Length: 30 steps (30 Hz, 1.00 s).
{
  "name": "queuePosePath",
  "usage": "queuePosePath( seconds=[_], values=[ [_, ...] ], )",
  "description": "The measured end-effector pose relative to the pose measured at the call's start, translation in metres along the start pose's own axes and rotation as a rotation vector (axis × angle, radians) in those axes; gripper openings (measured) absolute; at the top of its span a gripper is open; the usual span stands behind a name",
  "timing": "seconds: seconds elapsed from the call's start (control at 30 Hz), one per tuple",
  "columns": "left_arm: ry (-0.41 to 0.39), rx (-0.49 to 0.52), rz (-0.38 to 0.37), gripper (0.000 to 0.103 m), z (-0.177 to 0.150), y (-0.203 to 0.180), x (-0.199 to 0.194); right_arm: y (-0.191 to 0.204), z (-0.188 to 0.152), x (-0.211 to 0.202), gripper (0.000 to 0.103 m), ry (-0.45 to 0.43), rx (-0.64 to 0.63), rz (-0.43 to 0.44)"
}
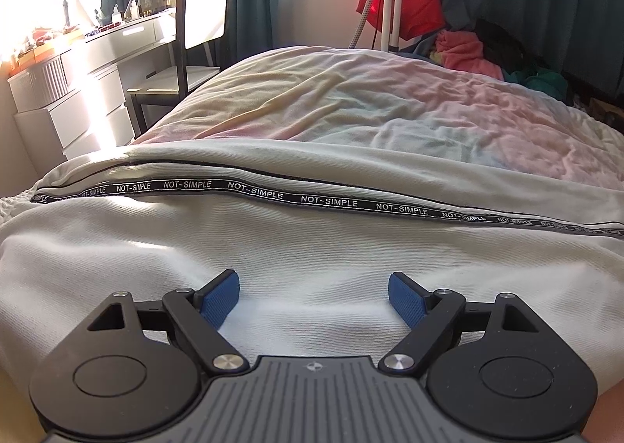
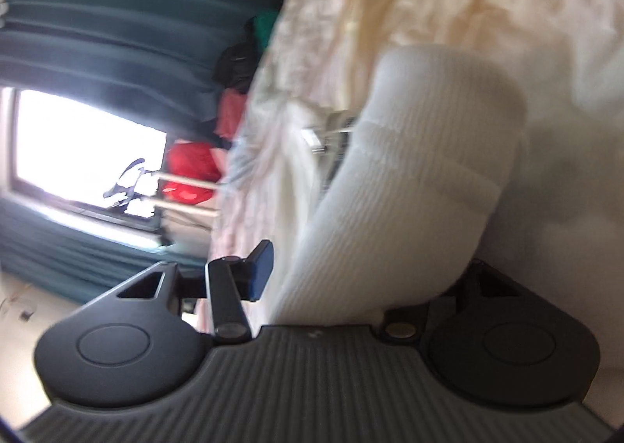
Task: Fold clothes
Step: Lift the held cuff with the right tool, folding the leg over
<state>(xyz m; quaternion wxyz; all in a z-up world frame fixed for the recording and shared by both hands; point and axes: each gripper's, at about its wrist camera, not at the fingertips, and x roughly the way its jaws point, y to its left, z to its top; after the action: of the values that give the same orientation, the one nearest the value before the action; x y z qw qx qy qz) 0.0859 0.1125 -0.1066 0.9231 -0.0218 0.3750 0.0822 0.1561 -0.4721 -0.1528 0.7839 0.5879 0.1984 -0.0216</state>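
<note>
A white garment [image 1: 312,248] with a black "NOT-SIMPLE" tape [image 1: 249,191] lies spread across the bed. My left gripper [image 1: 313,296] rests low on it, open, with only flat cloth between its blue pads [image 1: 220,298]. The right wrist view is rolled sideways and blurred. There the garment's white ribbed cuff [image 2: 390,189] lies between the jaws of my right gripper [image 2: 316,271] and covers the far finger. The near blue pad [image 2: 262,271] stands a little off the cloth, so the jaws are partly apart and are not clamping it.
The bed has a rumpled pastel blanket [image 1: 370,99]. A white dresser [image 1: 78,84] and a chair [image 1: 195,25] stand at the left. A steamer pole [image 1: 390,6], a red item [image 1: 409,9] and piled clothes [image 1: 468,52] are beyond the bed's far side, under the window.
</note>
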Motion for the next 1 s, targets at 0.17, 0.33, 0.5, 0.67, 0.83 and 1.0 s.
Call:
queuePosePath(
  seconds=[0.17,0.33,0.5,0.67,0.83,1.0],
  values=[
    [-0.005,-0.009,-0.003,0.086,0.000,0.000,0.000,0.011,-0.002,0.004,0.055,0.015,-0.052,0.029],
    [-0.011,-0.014,-0.003,0.086,0.001,0.000,0.000,0.006,-0.005,0.014,0.028,0.069,-0.075,-0.118],
    [-0.035,0.002,-0.006,0.086,0.000,-0.003,-0.008,0.021,-0.007,0.010,0.013,0.033,-0.136,-0.183],
    [-0.062,0.012,-0.033,0.086,-0.002,-0.008,-0.018,0.031,-0.006,0.005,0.012,-0.015,-0.174,-0.202],
    [0.002,0.129,0.018,0.089,-0.010,-0.023,-0.003,0.036,-0.004,0.003,0.012,-0.055,-0.209,-0.195],
    [0.024,0.150,0.017,0.090,-0.010,-0.024,0.000,0.052,-0.010,-0.001,0.012,-0.077,-0.289,-0.221]
  ],
)
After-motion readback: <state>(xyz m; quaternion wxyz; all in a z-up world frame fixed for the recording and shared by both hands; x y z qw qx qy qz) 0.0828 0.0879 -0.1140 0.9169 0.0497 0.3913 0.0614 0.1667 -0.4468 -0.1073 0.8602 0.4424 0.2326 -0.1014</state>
